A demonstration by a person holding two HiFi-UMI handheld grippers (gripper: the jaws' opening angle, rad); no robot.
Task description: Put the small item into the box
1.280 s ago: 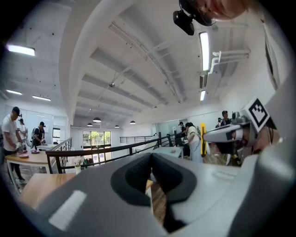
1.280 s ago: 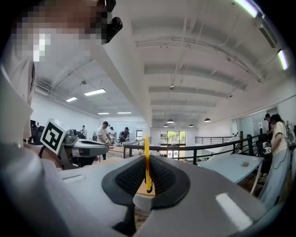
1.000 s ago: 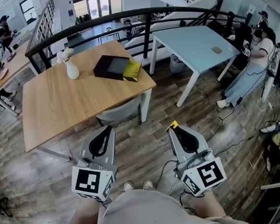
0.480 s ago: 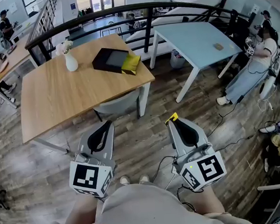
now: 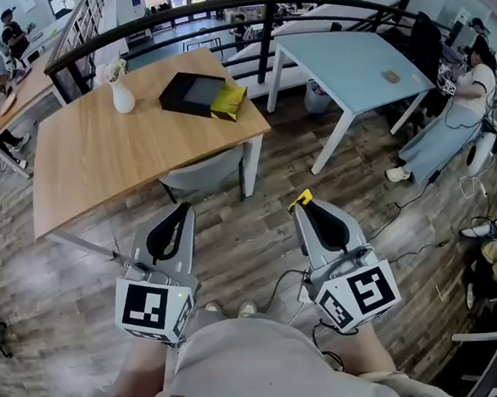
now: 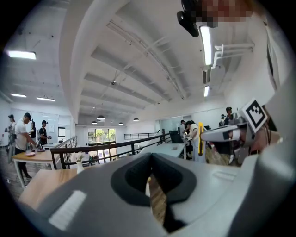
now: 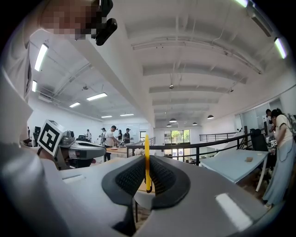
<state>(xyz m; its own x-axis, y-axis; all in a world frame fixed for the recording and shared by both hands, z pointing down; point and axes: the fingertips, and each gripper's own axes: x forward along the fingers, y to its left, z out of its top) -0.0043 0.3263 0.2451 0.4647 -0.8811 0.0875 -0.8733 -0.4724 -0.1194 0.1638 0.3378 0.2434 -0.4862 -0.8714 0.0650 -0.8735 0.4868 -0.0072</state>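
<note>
Holding the left gripper (image 5: 179, 214) and the right gripper (image 5: 307, 207) low before the torso, side by side, both pointed forward over the grey-brown plank floor (image 5: 243, 237). Clenching the left gripper on nothing, jaws together. Pinching a thin, flat yellow strip (image 5: 302, 199) in the right gripper, edge-on and upright between the dark pads, tip poking past them. Facing a light wooden bench (image 5: 92, 171) with a shallow black rectangular box (image 5: 191, 94) at its far end, well apart from the strip, a crumpled yellow pouch (image 5: 229, 101) touching the box.
</note>
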